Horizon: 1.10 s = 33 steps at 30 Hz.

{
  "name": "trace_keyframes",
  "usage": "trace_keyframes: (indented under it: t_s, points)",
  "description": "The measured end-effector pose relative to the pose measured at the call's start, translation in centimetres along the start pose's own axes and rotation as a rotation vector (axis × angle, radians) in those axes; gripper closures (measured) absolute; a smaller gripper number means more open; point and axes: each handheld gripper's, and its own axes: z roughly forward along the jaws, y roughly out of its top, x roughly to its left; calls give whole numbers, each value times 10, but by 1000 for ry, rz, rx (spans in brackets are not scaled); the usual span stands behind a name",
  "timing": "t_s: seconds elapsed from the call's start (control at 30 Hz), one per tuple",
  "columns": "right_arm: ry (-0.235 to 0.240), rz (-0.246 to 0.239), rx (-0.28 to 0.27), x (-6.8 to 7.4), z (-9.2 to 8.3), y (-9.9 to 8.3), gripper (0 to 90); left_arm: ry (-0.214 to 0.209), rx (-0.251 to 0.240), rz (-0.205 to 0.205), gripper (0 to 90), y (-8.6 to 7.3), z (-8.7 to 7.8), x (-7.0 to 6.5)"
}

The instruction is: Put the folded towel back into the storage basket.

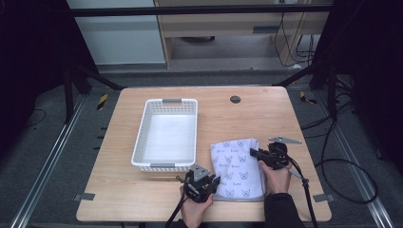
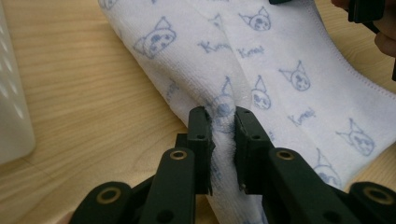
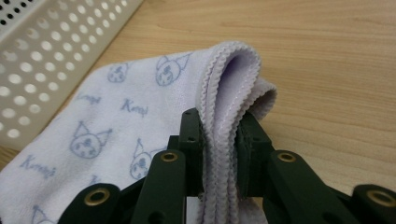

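— Pinching the towel (image 1: 237,168) with both claws now; my left claw (image 2: 223,122) is clamped on a bunched fold at the near left corner, and my right claw (image 3: 220,128) is clamped on the stacked hems at the far right edge.

— So where does the towel sit?

— Flat on the table (image 1: 142,199), folded into a neat block, just to the right of the white basket (image 1: 165,134); it touches nothing but the wood and my pads; the basket has nothing in it.

— How much would you say is done?

— The folding looks finished, judging by the layered edges I see in the right claw's view; the grip is done too, since cloth fills the gap between both pairs of jaws; that is about half, I'd say.

— And what is left?

— By my guess, the lift, the carry over the basket's near rim, the setting down inside, and the letting go; none of that has begun; the towel lies on the table, not yet raised.

— Any worry?

— The left hold is on loose cloth, so the fold may sag once it rises.
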Motion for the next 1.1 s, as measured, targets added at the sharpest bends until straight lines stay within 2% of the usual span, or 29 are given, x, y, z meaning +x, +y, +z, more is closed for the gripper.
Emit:
trace_keyframes:
  t_s: [0.23,0.37,0.6,0.73,0.83,1.1]
  points:
    - [11,-8,-47,9,-17,8,753,-16,-53,27,784,13,-16,-5]
    - [12,-28,-78,15,-25,14,753,-20,-66,48,785,21,-22,-7]
    - [16,-15,-120,18,-35,22,751,-9,-85,66,786,32,-27,-9]
    - [13,-11,-134,20,-40,27,751,-6,-95,92,787,42,-32,-12]
    - [10,-14,-157,23,-44,32,750,-2,-100,113,787,49,-35,-13]
    - [7,-32,-196,31,-53,43,751,-4,-125,133,788,64,-46,-15]
